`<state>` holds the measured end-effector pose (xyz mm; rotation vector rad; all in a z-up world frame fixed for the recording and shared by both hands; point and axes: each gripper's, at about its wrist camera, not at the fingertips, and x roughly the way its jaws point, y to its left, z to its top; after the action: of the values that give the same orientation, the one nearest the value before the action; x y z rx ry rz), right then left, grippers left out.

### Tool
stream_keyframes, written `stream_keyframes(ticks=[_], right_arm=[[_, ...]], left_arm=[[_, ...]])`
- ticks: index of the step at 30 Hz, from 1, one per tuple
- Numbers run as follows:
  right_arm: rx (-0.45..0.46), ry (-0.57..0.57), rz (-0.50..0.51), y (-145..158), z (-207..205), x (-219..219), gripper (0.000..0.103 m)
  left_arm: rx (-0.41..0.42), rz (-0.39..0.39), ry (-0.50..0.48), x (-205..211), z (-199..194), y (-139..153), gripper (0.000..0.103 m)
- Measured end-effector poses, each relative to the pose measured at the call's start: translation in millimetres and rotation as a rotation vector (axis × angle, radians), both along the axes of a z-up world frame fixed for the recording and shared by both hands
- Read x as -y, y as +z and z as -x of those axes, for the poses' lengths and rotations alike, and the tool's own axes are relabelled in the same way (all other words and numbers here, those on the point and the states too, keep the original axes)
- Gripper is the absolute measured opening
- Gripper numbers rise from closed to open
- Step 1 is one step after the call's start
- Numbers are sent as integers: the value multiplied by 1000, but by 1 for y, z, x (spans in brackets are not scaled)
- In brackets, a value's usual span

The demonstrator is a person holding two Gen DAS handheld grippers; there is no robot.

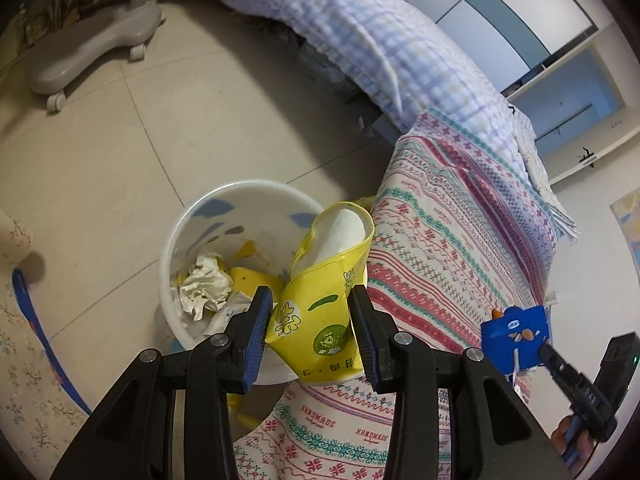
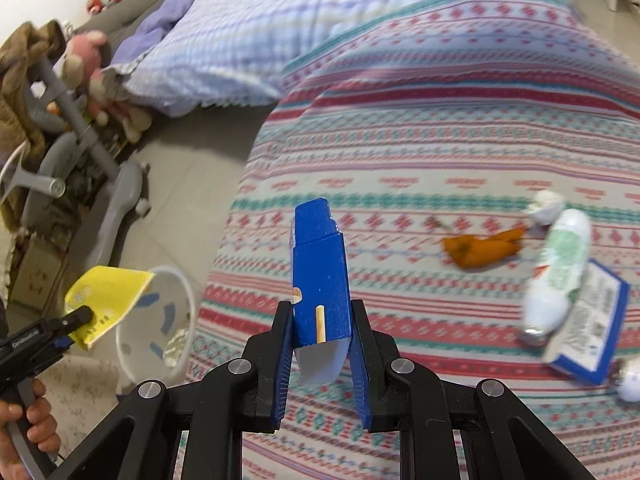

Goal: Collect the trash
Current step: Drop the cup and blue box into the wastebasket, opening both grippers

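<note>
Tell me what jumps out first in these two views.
The left gripper is shut on a yellow carton at the rim of the white bin beside the bed. The right gripper is shut on a blue box over the striped blanket. Farther right on the blanket lie an orange peel and a white tube.

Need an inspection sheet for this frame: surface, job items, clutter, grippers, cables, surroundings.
Surface: patterned bedspread over the bed, tiled floor beside it.
Job's things: white trash bin on the floor, holding crumpled paper; yellow carton; blue box.
Clutter: orange peel, white tube, flat blue-edged box on the bedspread.
Grippers: left hand-held gripper clamps the yellow carton beside the bin; right hand-held gripper clamps the blue box.
Cables: nothing seen.
Surroundings: checked quilt, grey wheeled stand.
</note>
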<state>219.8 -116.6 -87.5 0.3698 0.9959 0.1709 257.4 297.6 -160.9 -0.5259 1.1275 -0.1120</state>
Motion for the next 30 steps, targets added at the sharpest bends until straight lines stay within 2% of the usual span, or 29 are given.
stream_keyframes(ticks=[5, 12, 15, 23, 29, 30], right_arm=[[3, 59, -9, -10, -4, -33, 23], [11, 123, -32, -20, -5, -73, 23], [25, 146, -50, -22, -7, -90, 23], [39, 208, -151, -38, -32, -158, 23], [57, 308, -102, -49, -53, -237, 26], [45, 336, -77, -53, -56, -252, 33]], left_arm=[[-44, 8, 16, -7, -14, -16, 52], [-108, 73, 51, -21, -20, -32, 52], [-79, 111, 94, -35, -14, -23, 52], [-28, 127, 224, -72, 0, -7, 52], [-11, 135, 223, -73, 0, -2, 52], [-5, 133, 215, -70, -1, -1, 52]])
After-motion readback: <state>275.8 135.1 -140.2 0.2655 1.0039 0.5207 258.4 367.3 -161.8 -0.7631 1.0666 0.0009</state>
